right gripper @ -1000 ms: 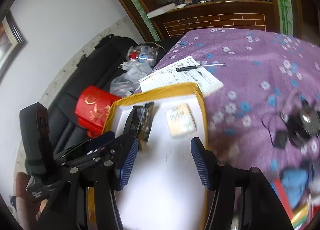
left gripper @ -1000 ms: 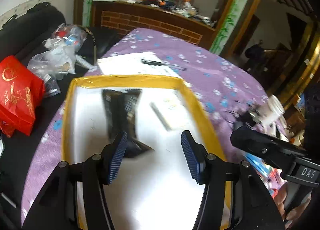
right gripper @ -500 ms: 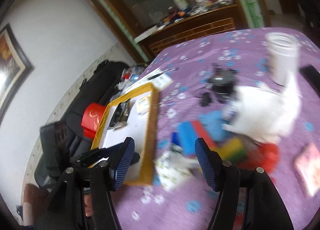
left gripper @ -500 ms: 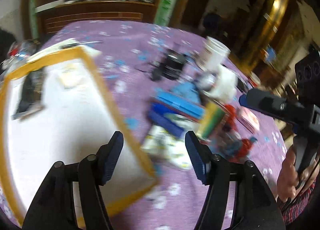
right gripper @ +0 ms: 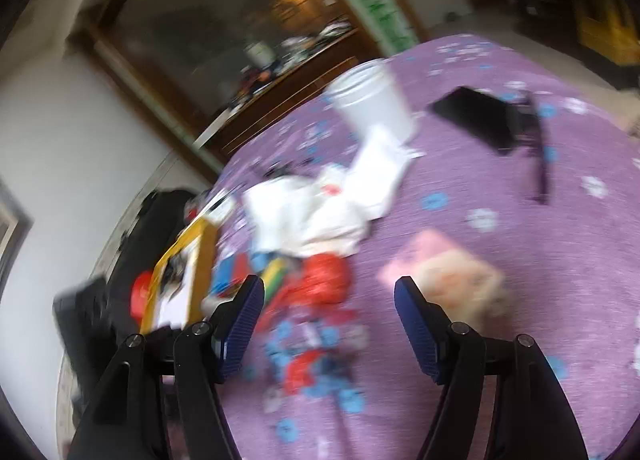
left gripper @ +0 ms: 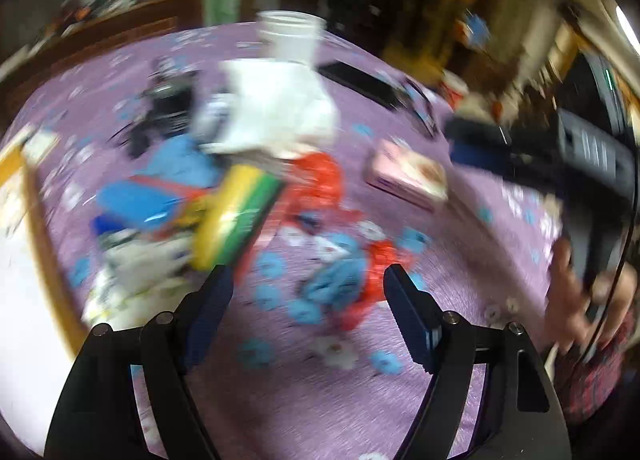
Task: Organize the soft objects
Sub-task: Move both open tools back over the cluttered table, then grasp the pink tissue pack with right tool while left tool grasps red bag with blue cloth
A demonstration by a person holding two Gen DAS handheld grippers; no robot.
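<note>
Both views are motion-blurred. A pile of soft things lies on the purple flowered cloth: a white cloth or bag (left gripper: pixel 276 112) (right gripper: pixel 312 208), a red plastic bag (left gripper: pixel 320 180) (right gripper: pixel 320 280), a red-and-blue item (left gripper: pixel 352 272) (right gripper: pixel 312 364), blue packs (left gripper: pixel 136 200) and a yellow-green pack (left gripper: pixel 236 216). A pink packet (left gripper: pixel 408 176) (right gripper: pixel 448 276) lies to the right. My left gripper (left gripper: pixel 308 308) is open and empty above the red-and-blue item. My right gripper (right gripper: pixel 328 324) is open and empty above the same pile.
A yellow-rimmed white tray (left gripper: pixel 44 260) (right gripper: pixel 200 260) lies at the left. A white cup (left gripper: pixel 290 36) (right gripper: pixel 372 100) stands behind the pile. A black flat device (left gripper: pixel 360 80) (right gripper: pixel 476 116) lies far right. The other gripper and hand (left gripper: pixel 576 164) are at the right edge.
Both grippers have swung right, from over the tray to over the pile of soft things on the purple cloth. Both stay open and empty.
</note>
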